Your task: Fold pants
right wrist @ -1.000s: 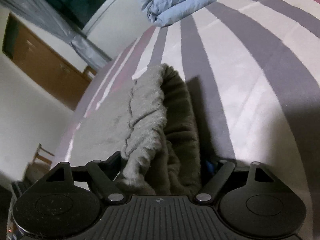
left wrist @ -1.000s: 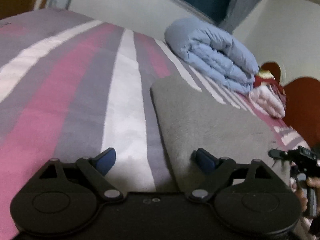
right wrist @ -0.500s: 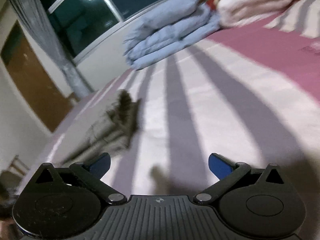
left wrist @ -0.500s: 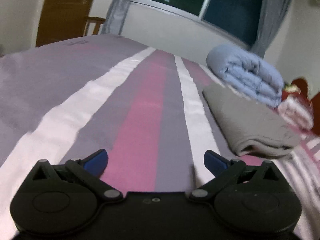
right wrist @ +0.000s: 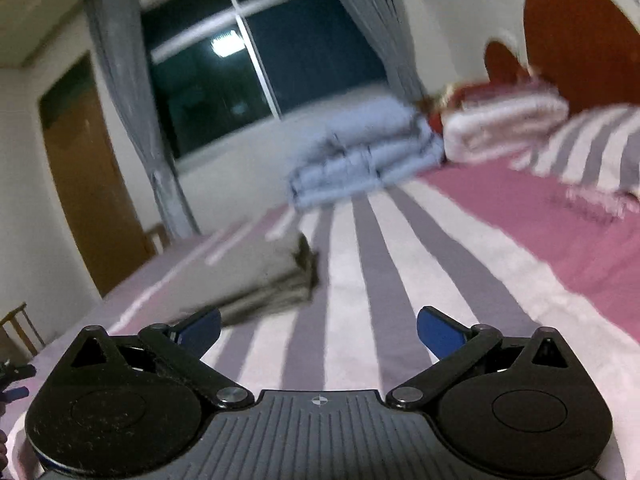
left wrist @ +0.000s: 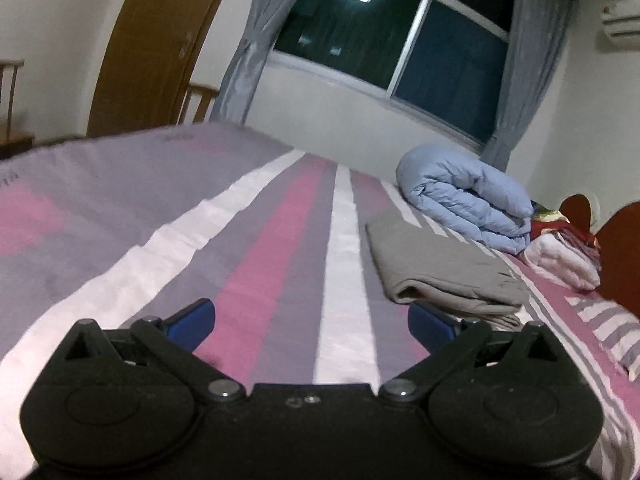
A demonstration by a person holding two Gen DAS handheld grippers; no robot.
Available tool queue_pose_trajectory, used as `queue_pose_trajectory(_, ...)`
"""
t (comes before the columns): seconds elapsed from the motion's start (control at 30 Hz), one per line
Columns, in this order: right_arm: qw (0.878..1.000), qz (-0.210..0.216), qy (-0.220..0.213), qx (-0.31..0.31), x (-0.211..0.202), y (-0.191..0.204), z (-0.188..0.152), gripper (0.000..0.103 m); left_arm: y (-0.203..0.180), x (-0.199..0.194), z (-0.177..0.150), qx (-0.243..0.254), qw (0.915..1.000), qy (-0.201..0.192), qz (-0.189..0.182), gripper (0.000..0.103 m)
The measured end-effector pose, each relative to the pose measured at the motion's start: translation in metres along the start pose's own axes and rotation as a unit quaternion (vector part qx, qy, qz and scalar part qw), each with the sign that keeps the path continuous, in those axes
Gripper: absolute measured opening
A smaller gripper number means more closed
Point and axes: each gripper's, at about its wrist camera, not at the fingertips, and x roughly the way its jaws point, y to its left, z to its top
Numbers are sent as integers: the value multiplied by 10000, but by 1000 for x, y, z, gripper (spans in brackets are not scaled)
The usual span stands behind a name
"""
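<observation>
The grey pants (left wrist: 436, 268) lie folded into a flat stack on the striped bed (left wrist: 256, 256). In the left wrist view they sit to the right of centre, just past my right fingertip. My left gripper (left wrist: 310, 322) is open and empty above the bedspread, to the left of the pants. In the right wrist view the folded pants (right wrist: 260, 276) lie left of centre, beyond my left fingertip. My right gripper (right wrist: 318, 328) is open and empty over the striped bed (right wrist: 400, 280), to the right of the pants.
A rolled blue duvet (left wrist: 464, 196) and a pink and red folded blanket (left wrist: 560, 248) lie at the bed's head by a wooden headboard (left wrist: 616, 252). A window with curtains (left wrist: 392, 40) is behind. A wooden door (left wrist: 152, 44) and chairs (left wrist: 200, 100) stand at left.
My right gripper let go of the grey pants and opened. Both grippers pulled back and rose away from the folded pants, which now lie alone on the bed.
</observation>
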Motion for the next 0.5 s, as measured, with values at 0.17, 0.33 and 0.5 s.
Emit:
queue_pose_trajectory(0.17, 9999, 45, -4, -130, -21, 25, -13, 103, -34, -38, -15, 80, 9992, -284, -267, 97)
queue_pose_trajectory(0.33, 9995, 208, 50, -245, -37, 45, -28, 103, -65, -66, -35, 193, 9975, -481, -481, 97)
queue_pose_trajectory(0.5, 9968, 300, 60, -737, -46, 70, -39, 103, -97, -78, -50, 664, 9945, -394, -710, 97)
